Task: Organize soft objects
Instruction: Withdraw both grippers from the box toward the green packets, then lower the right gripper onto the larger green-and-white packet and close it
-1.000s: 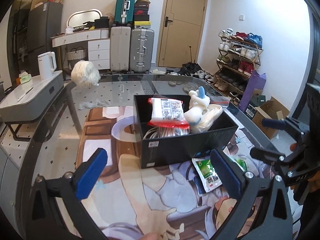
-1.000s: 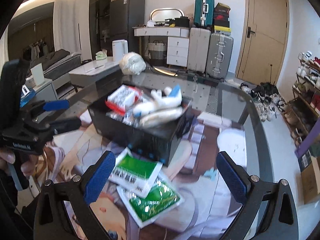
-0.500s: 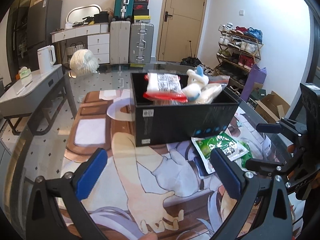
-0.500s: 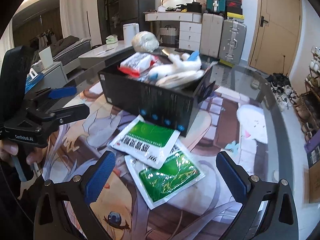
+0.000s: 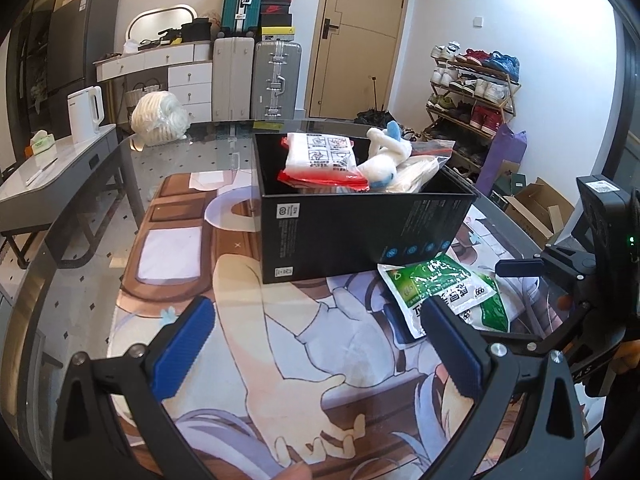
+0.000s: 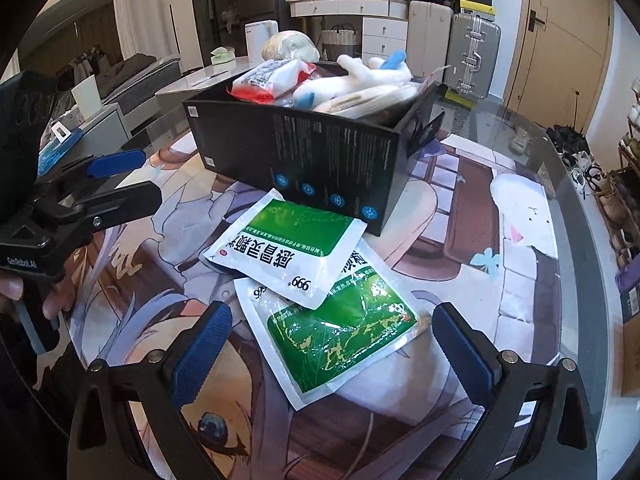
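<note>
The right tool (image 6: 326, 344), spread wide and empty, hovers over the lower green pouch (image 6: 340, 340); its long axis runs diagonally between the fingers; the left tool (image 5: 320, 344), also wide, sits farther off.

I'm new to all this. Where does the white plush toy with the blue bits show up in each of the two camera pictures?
Left wrist view: the plush toy lies on top of the pile in the black box, upper centre, right of the red-edged packet.
Right wrist view: the plush toy sits near the top centre, again on top of the box's contents.
Shared landmark: the black box, with green sachets lying before it.
</note>
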`<action>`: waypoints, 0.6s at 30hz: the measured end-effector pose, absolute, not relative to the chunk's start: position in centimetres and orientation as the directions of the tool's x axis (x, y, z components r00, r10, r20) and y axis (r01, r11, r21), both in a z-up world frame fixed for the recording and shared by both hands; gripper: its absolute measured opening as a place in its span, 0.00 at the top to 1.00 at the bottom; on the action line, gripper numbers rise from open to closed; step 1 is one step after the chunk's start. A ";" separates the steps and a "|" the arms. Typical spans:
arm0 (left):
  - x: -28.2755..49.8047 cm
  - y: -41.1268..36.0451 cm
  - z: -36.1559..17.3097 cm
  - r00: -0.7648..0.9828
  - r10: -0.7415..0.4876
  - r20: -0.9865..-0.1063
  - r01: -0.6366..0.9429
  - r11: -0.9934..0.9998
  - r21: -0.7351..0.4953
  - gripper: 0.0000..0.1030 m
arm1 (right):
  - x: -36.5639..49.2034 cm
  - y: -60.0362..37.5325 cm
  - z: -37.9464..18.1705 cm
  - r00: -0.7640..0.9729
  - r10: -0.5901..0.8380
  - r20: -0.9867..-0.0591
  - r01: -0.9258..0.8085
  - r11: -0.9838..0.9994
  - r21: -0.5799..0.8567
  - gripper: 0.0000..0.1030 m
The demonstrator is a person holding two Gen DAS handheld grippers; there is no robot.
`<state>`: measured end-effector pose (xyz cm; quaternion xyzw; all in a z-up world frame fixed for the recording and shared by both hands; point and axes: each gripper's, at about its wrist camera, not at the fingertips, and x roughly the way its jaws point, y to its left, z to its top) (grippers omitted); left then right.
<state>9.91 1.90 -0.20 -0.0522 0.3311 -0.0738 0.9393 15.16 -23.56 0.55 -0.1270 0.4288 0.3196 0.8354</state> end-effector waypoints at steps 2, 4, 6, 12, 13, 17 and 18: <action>9.9 1.9 -0.3 0.768 -0.177 -0.615 0.108 0.983 -0.149 0.00 | 15.2 -23.4 0.3 0.424 0.418 -0.804 -0.646 0.761 0.055 0.01; 10.0 2.1 -0.3 0.767 -0.181 -0.615 0.107 0.982 -0.156 0.00 | 15.3 -23.1 0.3 0.418 0.413 -0.809 -0.652 0.757 0.049 0.01; 10.0 2.2 -0.4 0.768 -0.186 -0.613 0.106 0.981 -0.165 0.00 | 15.7 -23.0 0.3 0.411 0.411 -0.814 -0.659 0.751 0.047 0.01; 9.9 2.6 -0.5 0.767 -0.199 -0.610 0.102 0.976 -0.190 0.00 | 16.4 -23.4 0.5 0.412 0.393 -0.822 -0.657 0.753 0.031 0.01; 9.9 2.7 -0.5 0.766 -0.203 -0.609 0.103 0.975 -0.196 0.00 | 16.5 -23.6 0.5 0.407 0.394 -0.824 -0.654 0.755 0.038 0.01; 9.9 2.9 -0.6 0.765 -0.212 -0.608 0.103 0.973 -0.208 0.00 | 16.1 -24.4 0.3 0.406 0.390 -0.826 -0.645 0.763 0.043 0.01; 9.9 2.9 -0.6 0.766 -0.212 -0.608 0.103 0.972 -0.209 0.00 | 15.8 -24.6 0.3 0.407 0.389 -0.826 -0.639 0.768 0.046 0.01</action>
